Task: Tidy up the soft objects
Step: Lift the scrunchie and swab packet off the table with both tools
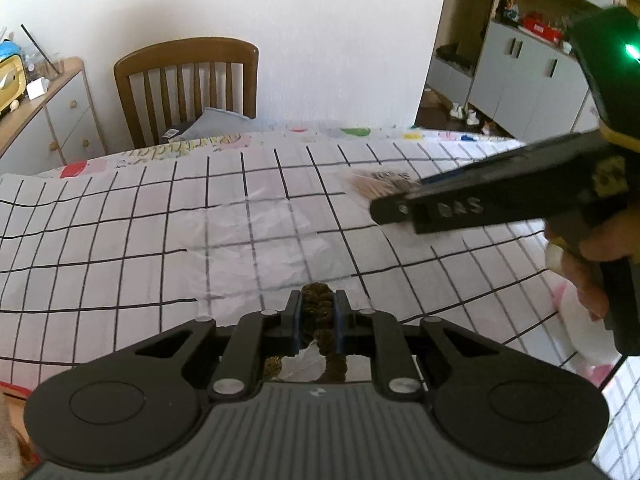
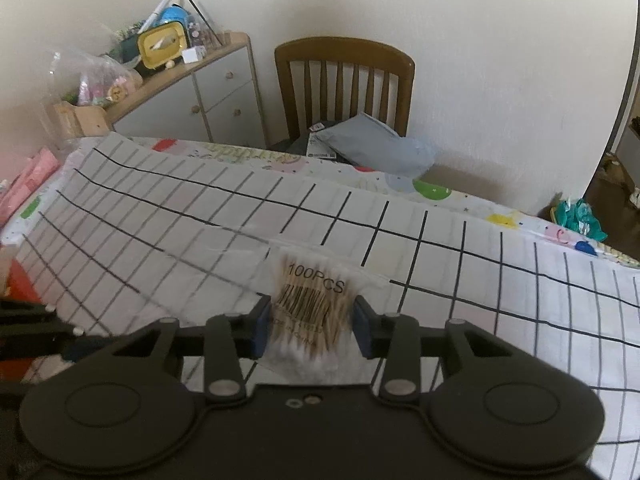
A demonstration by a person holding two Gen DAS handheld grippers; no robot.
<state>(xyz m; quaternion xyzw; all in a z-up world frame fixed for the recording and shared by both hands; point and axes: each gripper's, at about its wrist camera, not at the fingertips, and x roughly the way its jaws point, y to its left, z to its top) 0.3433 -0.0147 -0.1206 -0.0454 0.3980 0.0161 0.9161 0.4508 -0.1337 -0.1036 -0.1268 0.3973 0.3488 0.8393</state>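
Note:
My left gripper (image 1: 317,299) is shut on a brown fuzzy cord or scrunchie (image 1: 320,322) and holds it above the grid-patterned tablecloth (image 1: 120,240). A clear plastic bag (image 1: 272,240) lies flat on the cloth just ahead. My right gripper (image 2: 312,312) is shut on a clear packet of cotton swabs (image 2: 310,292) marked 100PCS, above the cloth (image 2: 160,220). The right gripper also shows in the left wrist view (image 1: 384,210), at the right, with the swab packet (image 1: 376,184) at its tip.
A wooden chair (image 1: 188,80) with a grey mailer bag (image 2: 368,144) stands at the table's far edge. A sideboard (image 2: 192,96) with clutter is at far left. A white-and-pink soft toy (image 1: 580,332) lies at the table's right. Cabinets (image 1: 528,76) stand at far right.

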